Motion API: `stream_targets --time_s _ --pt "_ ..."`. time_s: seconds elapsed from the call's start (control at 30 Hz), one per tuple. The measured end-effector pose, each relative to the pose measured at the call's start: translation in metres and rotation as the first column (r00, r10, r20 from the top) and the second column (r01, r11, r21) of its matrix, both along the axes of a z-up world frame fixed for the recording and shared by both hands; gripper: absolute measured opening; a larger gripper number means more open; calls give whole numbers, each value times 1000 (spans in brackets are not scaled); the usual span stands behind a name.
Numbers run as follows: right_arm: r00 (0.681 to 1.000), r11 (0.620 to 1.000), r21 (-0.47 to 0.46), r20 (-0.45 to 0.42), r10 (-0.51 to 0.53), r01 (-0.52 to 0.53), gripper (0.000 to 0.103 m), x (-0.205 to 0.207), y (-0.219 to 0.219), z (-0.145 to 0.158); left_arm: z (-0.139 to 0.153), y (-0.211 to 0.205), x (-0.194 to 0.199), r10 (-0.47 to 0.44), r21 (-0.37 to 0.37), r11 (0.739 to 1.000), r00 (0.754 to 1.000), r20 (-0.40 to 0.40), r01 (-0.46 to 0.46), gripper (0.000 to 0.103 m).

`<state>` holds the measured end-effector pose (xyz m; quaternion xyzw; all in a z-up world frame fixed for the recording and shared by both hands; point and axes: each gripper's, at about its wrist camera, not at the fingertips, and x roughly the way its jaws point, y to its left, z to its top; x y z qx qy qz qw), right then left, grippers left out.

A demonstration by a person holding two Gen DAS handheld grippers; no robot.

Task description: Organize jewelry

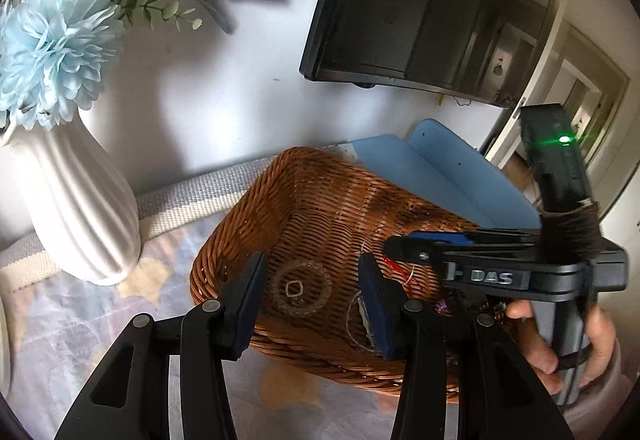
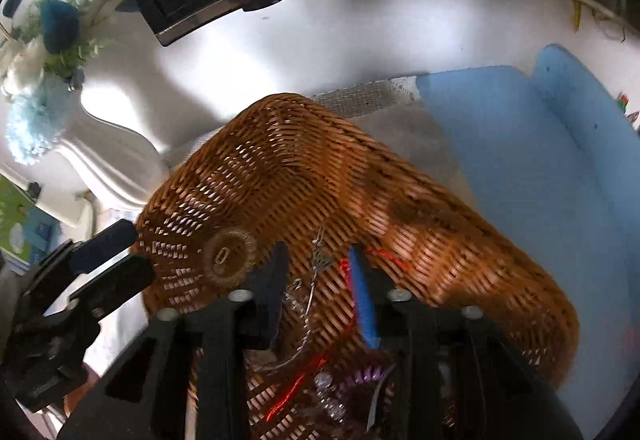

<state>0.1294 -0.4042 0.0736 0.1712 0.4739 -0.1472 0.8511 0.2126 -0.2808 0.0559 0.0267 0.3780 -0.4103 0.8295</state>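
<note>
A brown wicker basket (image 1: 312, 191) (image 2: 304, 159) holds a tangle of jewelry. Inside lie a woven ring-shaped piece (image 1: 299, 288) (image 2: 229, 256), a silver chain with a pendant (image 2: 316, 264), a red cord (image 2: 300, 380) (image 1: 396, 268) and purple beads (image 2: 366, 376). My left gripper (image 1: 314, 306) is open at the basket's near rim, empty. My right gripper (image 2: 320, 292) is open inside the basket, its fingers either side of the silver chain; it also shows in the left wrist view (image 1: 400, 248). The left gripper shows in the right wrist view (image 2: 120, 256) at the basket's left rim.
A white ribbed vase (image 1: 76, 207) with blue and white flowers (image 1: 52, 51) stands left of the basket. A blue foam tray (image 1: 452, 167) (image 2: 532, 167) lies behind and right. A dark monitor (image 1: 420, 7) hangs on the wall above. A patterned cloth (image 1: 80, 328) covers the table.
</note>
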Motion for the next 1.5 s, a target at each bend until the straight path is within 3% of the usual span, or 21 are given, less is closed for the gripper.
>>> stream_targets --time_s 0.3,0.43,0.5,0.67,0.83,0.97,1.1,1.2,1.37,1.5 --pt "989 998 -45 137 55 -49 13 -26 16 35 2 4 -1 -11 -18 1000 1000 -15 11 48" --pt "991 995 44 107 85 -90 13 -25 12 23 -4 -2 -1 -16 5 1000 1000 -19 16 48" --pt "997 997 59 73 40 -44 14 -26 3 13 -6 -5 -2 -21 16 1000 1000 -21 21 48" --pt "997 998 58 81 -10 5 19 -43 -11 14 -6 -11 -9 -45 36 998 999 -6 45 48" --pt "994 999 -33 105 7 -3 27 -70 -2 36 1 -15 -20 -62 53 997 998 17 61 48" --pt "989 997 -65 141 42 -33 27 -91 18 59 14 -6 -39 -66 48 997 997 26 65 48" --pt "979 990 -128 189 74 -50 28 -122 45 86 47 10 -75 -55 49 998 994 97 50 48" --pt "970 987 -152 227 83 -49 42 -149 62 103 72 24 -107 -39 60 998 985 168 29 48" --pt "966 978 -208 253 52 2 54 -186 88 114 97 52 -154 26 84 995 968 249 -48 69" --pt "974 974 -224 227 19 33 56 -212 111 104 95 74 -182 94 102 987 965 245 -122 70"
